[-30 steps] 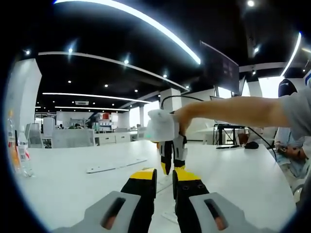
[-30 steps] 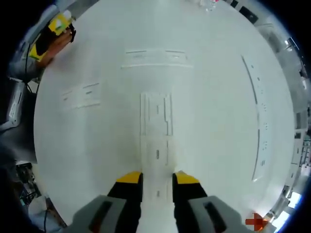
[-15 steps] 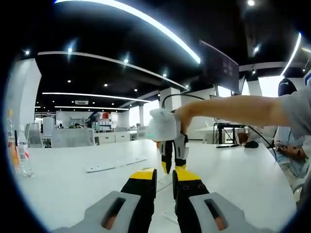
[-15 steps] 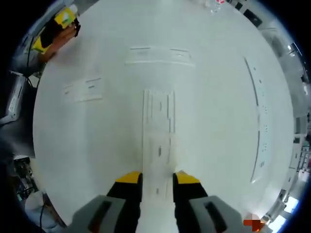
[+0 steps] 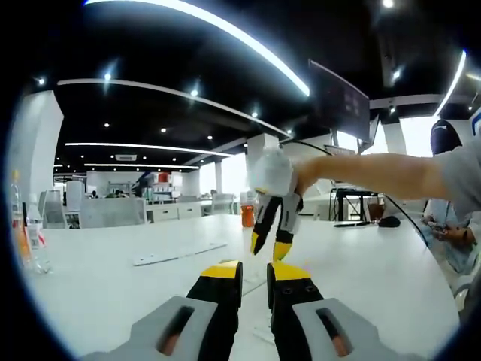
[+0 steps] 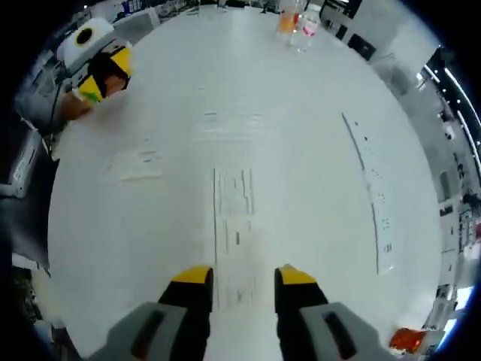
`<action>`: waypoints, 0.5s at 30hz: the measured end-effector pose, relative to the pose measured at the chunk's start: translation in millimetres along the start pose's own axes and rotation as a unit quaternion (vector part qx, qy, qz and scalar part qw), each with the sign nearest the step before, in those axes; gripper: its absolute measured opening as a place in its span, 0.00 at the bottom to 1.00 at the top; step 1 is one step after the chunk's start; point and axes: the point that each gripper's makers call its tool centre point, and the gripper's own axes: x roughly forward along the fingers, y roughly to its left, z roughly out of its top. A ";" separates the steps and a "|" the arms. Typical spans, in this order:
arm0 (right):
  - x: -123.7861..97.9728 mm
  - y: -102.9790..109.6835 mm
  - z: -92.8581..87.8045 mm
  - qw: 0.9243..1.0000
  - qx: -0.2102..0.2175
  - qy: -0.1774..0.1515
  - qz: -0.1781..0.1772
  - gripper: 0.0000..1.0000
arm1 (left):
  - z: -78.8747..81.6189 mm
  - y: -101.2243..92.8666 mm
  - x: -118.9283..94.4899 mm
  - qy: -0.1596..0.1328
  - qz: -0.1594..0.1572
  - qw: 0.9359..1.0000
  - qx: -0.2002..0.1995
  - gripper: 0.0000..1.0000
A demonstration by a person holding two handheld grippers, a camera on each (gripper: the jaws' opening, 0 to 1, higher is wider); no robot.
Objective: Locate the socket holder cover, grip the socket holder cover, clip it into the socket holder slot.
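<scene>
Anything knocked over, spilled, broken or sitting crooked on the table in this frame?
Nothing stands out. The white plastic strips lie flat on the white table, the bottles at its far edge stand upright, and no spill or damage is visible.

My left gripper point(image 5: 254, 274) rises from the bottom edge of the left gripper view, its grey body cut off there, and its jaws hide the white table point(image 5: 113, 289) just ahead of them. My right gripper point(image 6: 239, 275) is cropped the same way in the right gripper view. Between its jaws lies a long white strip point(image 6: 234, 226), pale against the white table point(image 6: 301, 135); its detail is too faint to read, and I cannot tell whether the jaws touch it. Motion blur softens this view. Two bottles point(image 6: 297, 22) at the far edge are too small to identify. My forearm point(image 5: 391, 171) is cut off at the right.
</scene>
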 end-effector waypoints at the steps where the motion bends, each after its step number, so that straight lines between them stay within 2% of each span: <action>1: -2.7 -1.1 3.7 0.999 -0.002 -0.031 -0.016 0.33 | 0.1 -0.1 -0.1 0.000 0.000 1.000 0.000 0.14; 5: -17.2 4.1 -1.3 0.992 0.014 -0.096 -0.078 0.32 | -1.1 -1.5 0.6 0.001 -0.001 1.000 -0.001 0.14; 6: -23.2 5.1 -0.4 0.986 0.021 -0.127 -0.110 0.31 | -1.5 -1.7 0.8 0.002 -0.001 1.000 0.000 0.14; 7: -28.3 8.0 -5.1 0.981 0.047 -0.135 -0.128 0.30 | -2.0 -2.6 1.9 0.003 -0.001 1.000 0.001 0.14; 8: -30.0 10.1 -5.0 0.980 0.054 -0.143 -0.129 0.30 | -2.6 -2.9 2.5 0.004 -0.002 1.000 0.001 0.14; 9: -37.2 15.0 -0.5 0.967 0.086 -0.194 -0.140 0.30 | -3.4 -3.2 2.8 0.006 -0.002 1.000 0.001 0.14; 10: -45.0 20.2 -1.7 0.955 0.124 -0.227 -0.147 0.31 | -3.7 -3.7 2.9 0.006 -0.002 1.000 0.001 0.14; 11: -53.1 17.0 -0.7 0.941 0.145 -0.262 -0.160 0.32 | -4.0 -4.4 2.9 0.007 -0.002 1.000 0.002 0.14; 12: -59.3 16.3 -3.8 0.927 0.168 -0.285 -0.176 0.32 | -4.2 -4.5 3.0 0.007 -0.002 1.000 0.002 0.14; 13: -63.0 16.8 -4.8 0.919 0.179 -0.299 -0.183 0.32 | -4.5 -4.2 3.1 0.008 -0.001 1.000 0.003 0.14; 14: -68.3 16.1 -5.6 0.907 0.183 -0.324 -0.196 0.32 | -4.9 -3.7 3.2 0.009 0.000 1.000 0.004 0.14; 15: -72.4 11.9 -10.0 0.890 0.211 -0.343 -0.216 0.33 | -5.8 -2.7 3.4 0.010 0.001 1.000 0.003 0.14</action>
